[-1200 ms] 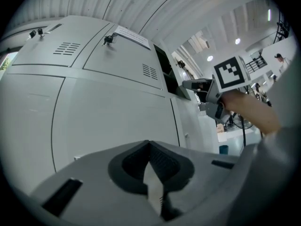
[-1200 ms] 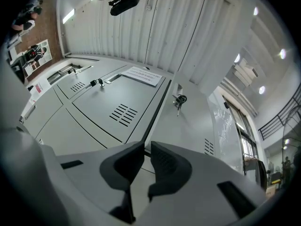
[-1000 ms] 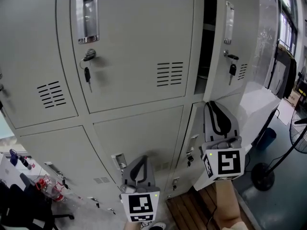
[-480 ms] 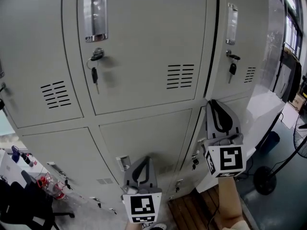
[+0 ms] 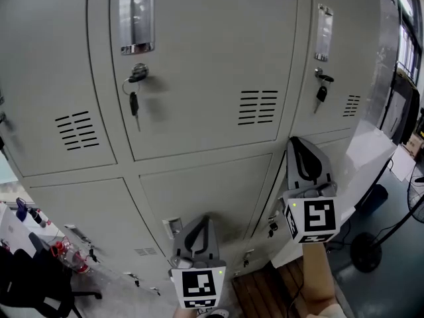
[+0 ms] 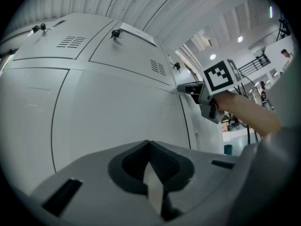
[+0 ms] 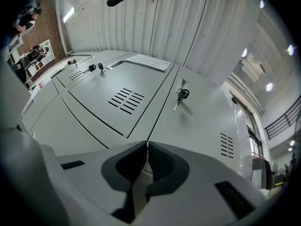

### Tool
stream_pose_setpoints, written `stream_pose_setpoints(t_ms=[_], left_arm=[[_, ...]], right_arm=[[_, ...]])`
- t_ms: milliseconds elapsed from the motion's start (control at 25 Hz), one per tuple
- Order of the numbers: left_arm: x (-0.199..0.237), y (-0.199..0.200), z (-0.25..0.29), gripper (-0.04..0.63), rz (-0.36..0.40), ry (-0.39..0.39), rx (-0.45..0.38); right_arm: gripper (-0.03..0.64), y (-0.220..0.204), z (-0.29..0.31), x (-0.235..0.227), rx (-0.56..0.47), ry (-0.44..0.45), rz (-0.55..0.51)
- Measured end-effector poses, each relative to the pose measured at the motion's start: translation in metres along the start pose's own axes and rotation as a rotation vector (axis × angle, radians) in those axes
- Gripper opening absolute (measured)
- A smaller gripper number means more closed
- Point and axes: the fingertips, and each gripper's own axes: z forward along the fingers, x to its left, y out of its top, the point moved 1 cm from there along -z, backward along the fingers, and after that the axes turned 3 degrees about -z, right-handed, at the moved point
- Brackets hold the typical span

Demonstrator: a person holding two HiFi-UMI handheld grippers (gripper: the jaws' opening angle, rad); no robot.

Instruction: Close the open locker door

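The top-right locker door [image 5: 344,58], a key [image 5: 321,94] hanging in its lock, looks flush with the middle door [image 5: 199,65] beside it, with only a thin dark seam between them. The right gripper [image 5: 299,141] points at the door's lower left corner. Its jaws have just closed further and now meet, with nothing between them. The left gripper [image 5: 201,220] hangs below and left of the door, jaws together and empty. The closing push seems nearly done, and a firm press to seat the latch likely comes next. Open floor lies right of the door, with a fan stand [image 5: 364,250] well apart.
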Motion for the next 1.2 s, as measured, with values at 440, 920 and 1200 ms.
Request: stream_pose_setpoints(t_ms=[440, 920, 1200], left_arm=[[0.002, 0.002, 0.007, -0.002, -0.006, -0.003, -0.008], [-0.011, 0.008, 0.013, -0.002, -0.006, -0.039, -0.024], [-0.031, 0.010, 0.020, -0.002, -0.032, -0.081, -0.022]], right_arm=[[0.026, -0.001, 0.001, 0.000, -0.013, 0.004, 0.012], [0.026, 0.000, -0.028, -0.015, -0.044, -0.044, 0.097], [0.026, -0.036, -0.066, -0.037, 0.056, -0.123, 0.135]])
